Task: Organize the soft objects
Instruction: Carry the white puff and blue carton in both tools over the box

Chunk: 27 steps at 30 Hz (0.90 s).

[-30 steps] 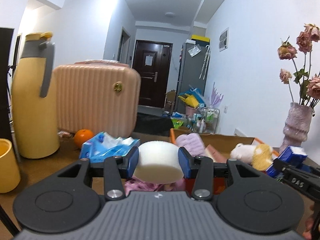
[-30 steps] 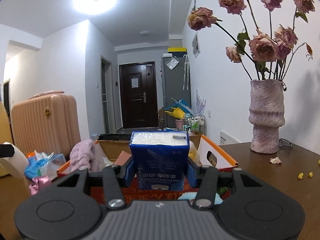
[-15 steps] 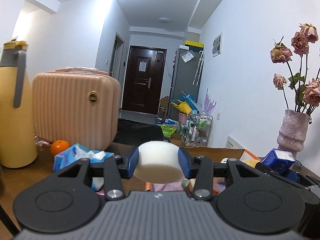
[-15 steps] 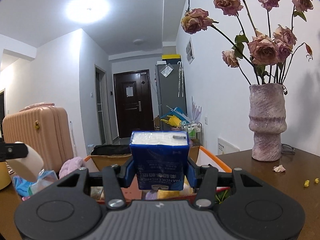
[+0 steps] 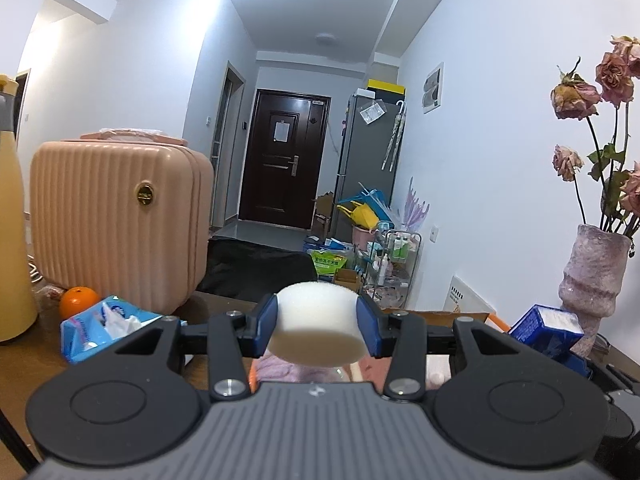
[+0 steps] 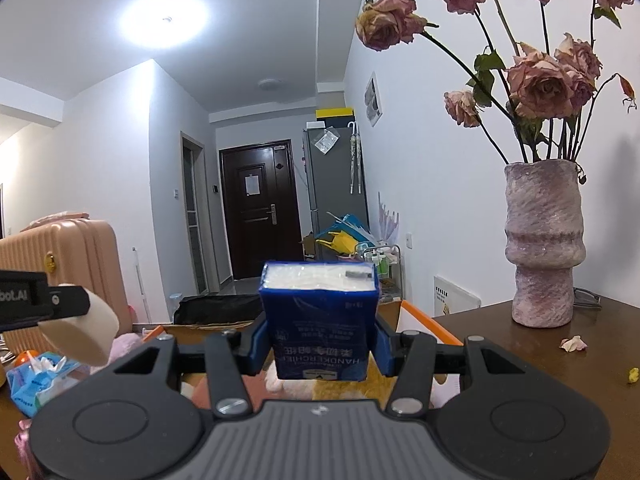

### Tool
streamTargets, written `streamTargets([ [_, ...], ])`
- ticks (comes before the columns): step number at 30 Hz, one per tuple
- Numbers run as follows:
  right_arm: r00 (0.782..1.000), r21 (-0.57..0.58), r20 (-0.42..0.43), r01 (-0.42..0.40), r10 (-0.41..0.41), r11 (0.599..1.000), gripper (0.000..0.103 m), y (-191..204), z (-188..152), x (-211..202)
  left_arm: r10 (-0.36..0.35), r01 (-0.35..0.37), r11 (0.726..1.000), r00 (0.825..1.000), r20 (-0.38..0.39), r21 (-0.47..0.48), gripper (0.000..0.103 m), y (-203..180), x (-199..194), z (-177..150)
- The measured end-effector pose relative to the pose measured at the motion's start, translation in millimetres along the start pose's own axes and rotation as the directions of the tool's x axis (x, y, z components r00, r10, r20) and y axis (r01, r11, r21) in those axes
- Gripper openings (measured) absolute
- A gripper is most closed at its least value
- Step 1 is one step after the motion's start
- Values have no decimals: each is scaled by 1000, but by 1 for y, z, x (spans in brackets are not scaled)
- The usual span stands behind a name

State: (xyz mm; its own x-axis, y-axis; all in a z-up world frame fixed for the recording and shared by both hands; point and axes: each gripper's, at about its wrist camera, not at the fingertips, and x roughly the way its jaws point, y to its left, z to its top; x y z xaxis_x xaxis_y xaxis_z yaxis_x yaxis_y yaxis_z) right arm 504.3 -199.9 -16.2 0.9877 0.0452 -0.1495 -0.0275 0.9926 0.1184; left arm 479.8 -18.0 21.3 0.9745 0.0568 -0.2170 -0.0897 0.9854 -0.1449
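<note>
A: What is the left tool (image 5: 318, 326) carrying?

B: It is clamping a white foam sponge (image 5: 317, 322), with a blue pad pressing on each side. The sponge is hanging clear of the counter (image 5: 216, 306), lifted above a cardboard box (image 5: 434, 315) just beyond the tool's tips.

A: And the right tool (image 6: 319, 340)?

B: It is gripping a blue tissue pack (image 6: 319, 326) (the printed lettering is reading upside down), its white top facing up. That pack is also riding in the air, over the same box (image 6: 416, 316), whose orange-edged flap is showing to the right of the tool.

A: What is lying under the tools?

B: Below the left tool's tips something pinkish-purple and fuzzy (image 5: 280, 368) is showing in the box; I cannot tell what it is. Under the right tool something white and yellow, plush-looking (image 6: 316, 390), is peeking out.

A: And further out?

B: To the left of the left tool an opened blue wipes packet (image 5: 108, 326) is lying on the counter, with an orange (image 5: 78, 300) beyond it and a ribbed pink suitcase (image 5: 116, 224) standing behind both. A yellow flask (image 5: 12, 248) is sitting at the far left. To the right of both tools a mauve vase (image 6: 542, 244) of dried roses (image 6: 536, 84) is standing upright on the counter, with a fallen petal (image 6: 573, 344) near its base.

A: Are the tools seeing each other?

B: Yes: the right tool's pack is appearing at the left camera's right edge, and the sponge at the right camera's left edge.
</note>
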Motion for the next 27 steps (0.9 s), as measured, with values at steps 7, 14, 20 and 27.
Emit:
streamTargets([
  [7, 1000, -4, 4, 7, -7, 1000, 50, -1, 2, 17, -12, 12, 1000, 1000, -8, 4, 45, -9, 25, 2],
  [14, 1000, -8, 9, 10, -10, 1000, 50, -2, 5, 35, -22, 23, 999, 1000, -19, 34, 45, -22, 49, -1],
  [20, 1000, -10, 6, 5, -5, 1000, 50, 0, 7, 49, -21, 22, 998, 999, -25, 57, 45, -28, 68, -3],
  [27, 1000, -4, -10, -3, 3, 1000, 50, 1, 7, 68, -16, 19, 997, 999, -42, 70, 45, -25, 88, -5],
])
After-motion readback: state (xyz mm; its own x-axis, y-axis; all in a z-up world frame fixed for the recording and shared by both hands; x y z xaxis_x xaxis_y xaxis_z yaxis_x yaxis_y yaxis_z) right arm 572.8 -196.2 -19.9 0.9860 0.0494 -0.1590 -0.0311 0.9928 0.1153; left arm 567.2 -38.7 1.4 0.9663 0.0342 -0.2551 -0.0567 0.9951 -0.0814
